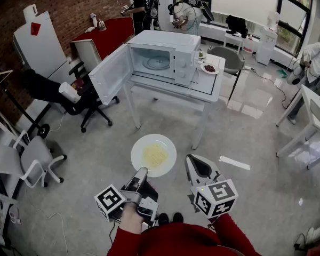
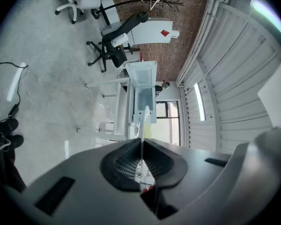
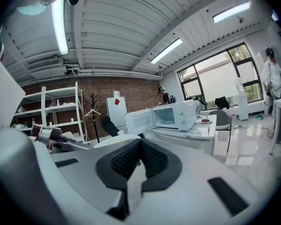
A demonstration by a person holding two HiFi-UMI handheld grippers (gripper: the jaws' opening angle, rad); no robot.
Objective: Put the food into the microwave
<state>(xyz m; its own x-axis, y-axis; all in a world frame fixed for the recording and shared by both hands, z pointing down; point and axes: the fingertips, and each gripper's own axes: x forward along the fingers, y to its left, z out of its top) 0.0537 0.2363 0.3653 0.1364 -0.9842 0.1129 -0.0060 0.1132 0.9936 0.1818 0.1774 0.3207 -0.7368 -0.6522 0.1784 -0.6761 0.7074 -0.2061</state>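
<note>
A white plate point(image 1: 153, 155) of pale yellow noodles hangs level above the floor. My left gripper point(image 1: 142, 173) is shut on its near rim. In the left gripper view the plate point(image 2: 144, 123) shows edge-on, pinched between the dark pads. My right gripper point(image 1: 195, 163) is to the right of the plate, apart from it; its jaws are shut with nothing between them point(image 3: 140, 146). Ahead, the white microwave point(image 1: 162, 57) stands on a white table point(image 1: 210, 89), its door point(image 1: 111, 73) swung wide to the left and the glass turntable bare. The microwave point(image 3: 175, 115) also shows in the right gripper view.
A small plate of dark food point(image 1: 209, 68) lies on the table right of the microwave. A black office chair point(image 1: 88, 103) stands by the open door and a white chair point(image 1: 29, 161) at the left. A grey chair point(image 1: 230, 60) is behind the table. People stand at the back.
</note>
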